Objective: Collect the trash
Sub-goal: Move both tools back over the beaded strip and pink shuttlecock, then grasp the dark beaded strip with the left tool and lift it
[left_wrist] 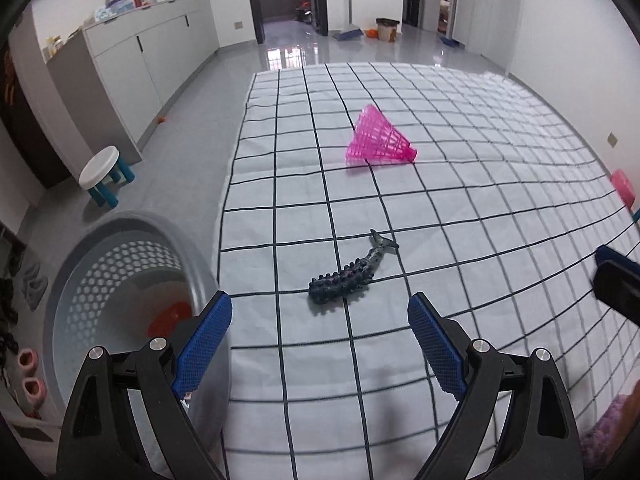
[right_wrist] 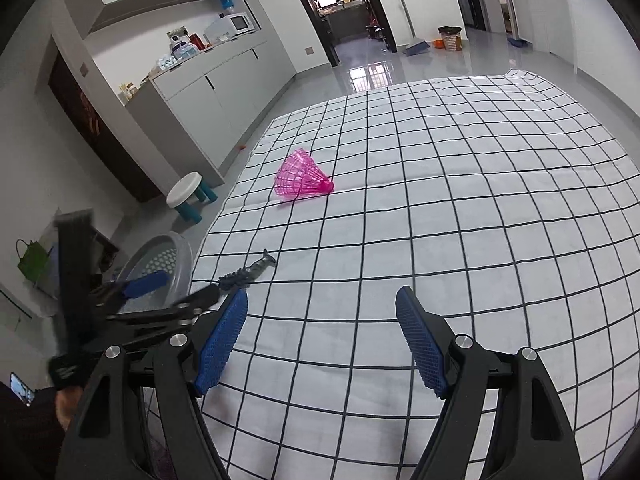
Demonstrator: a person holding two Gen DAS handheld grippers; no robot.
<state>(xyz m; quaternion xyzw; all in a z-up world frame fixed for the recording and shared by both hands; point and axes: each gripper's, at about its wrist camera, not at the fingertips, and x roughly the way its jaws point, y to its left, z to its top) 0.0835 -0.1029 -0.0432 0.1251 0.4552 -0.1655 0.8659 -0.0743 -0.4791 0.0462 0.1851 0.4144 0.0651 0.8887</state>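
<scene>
A dark knobbly fish-shaped toy (left_wrist: 348,276) lies on the white checked cloth (left_wrist: 440,208), just ahead of my open, empty left gripper (left_wrist: 320,312). It also shows in the right wrist view (right_wrist: 246,272). A pink plastic shuttlecock (left_wrist: 380,140) lies on its side farther back on the cloth, and shows in the right wrist view too (right_wrist: 302,178). A grey perforated basket (left_wrist: 100,280) stands off the cloth's left edge with something orange-red (left_wrist: 170,318) inside. My right gripper (right_wrist: 320,312) is open and empty over the cloth; the left gripper (right_wrist: 160,292) shows at its left.
A white stool with blue legs (left_wrist: 105,174) stands on the grey floor at the left. Grey cabinets (left_wrist: 132,68) line the left wall. A dustpan (left_wrist: 350,34) and a bin (left_wrist: 387,29) stand far back. A pink object (left_wrist: 622,188) sits at the right edge.
</scene>
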